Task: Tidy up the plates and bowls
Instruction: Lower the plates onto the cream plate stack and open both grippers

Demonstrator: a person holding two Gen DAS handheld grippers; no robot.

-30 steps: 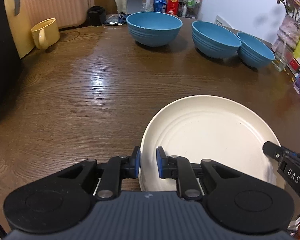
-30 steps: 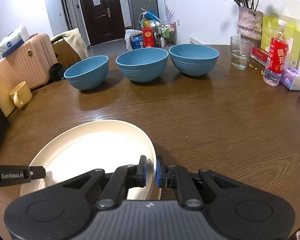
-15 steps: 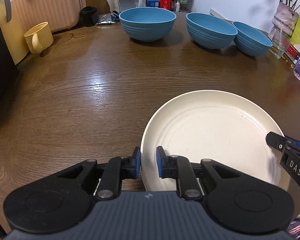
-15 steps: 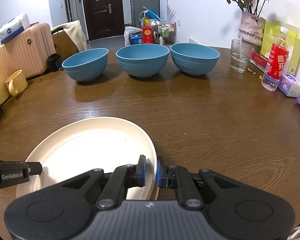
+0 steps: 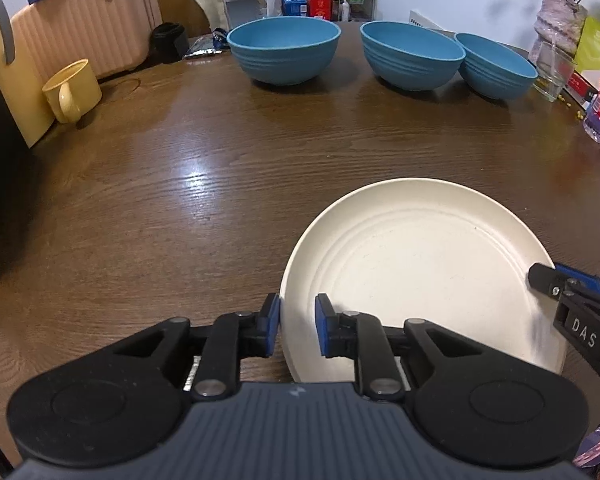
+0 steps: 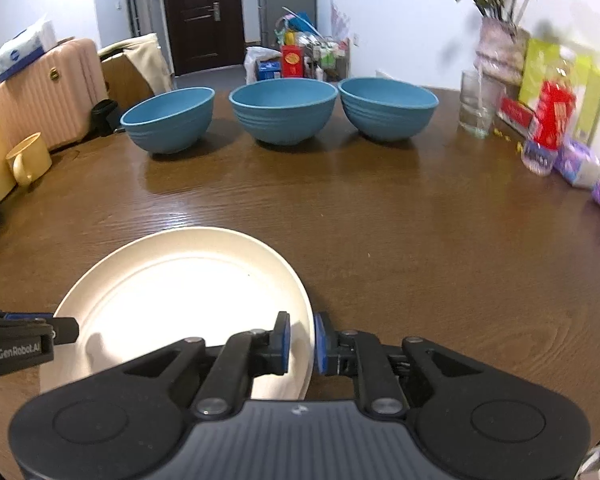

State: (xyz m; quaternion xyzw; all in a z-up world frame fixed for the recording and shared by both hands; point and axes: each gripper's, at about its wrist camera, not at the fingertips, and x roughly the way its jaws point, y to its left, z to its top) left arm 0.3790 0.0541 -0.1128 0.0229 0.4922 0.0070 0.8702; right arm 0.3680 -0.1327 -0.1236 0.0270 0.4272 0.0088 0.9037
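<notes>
Three blue bowls [image 6: 283,111] line the table's [image 5: 180,184] far edge, nothing between them and my cream plate [image 5: 420,272] at the near edge. Left gripper [image 5: 297,330] and right gripper [image 6: 301,343] straddle opposite rims, jaws just easing apart, pads slightly clear. Yellow mug [image 5: 72,90] far left.

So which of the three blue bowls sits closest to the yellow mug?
The left blue bowl, at the end of the row beside the yellow mug. The middle bowl and right bowl sit further towards the glass.
</notes>
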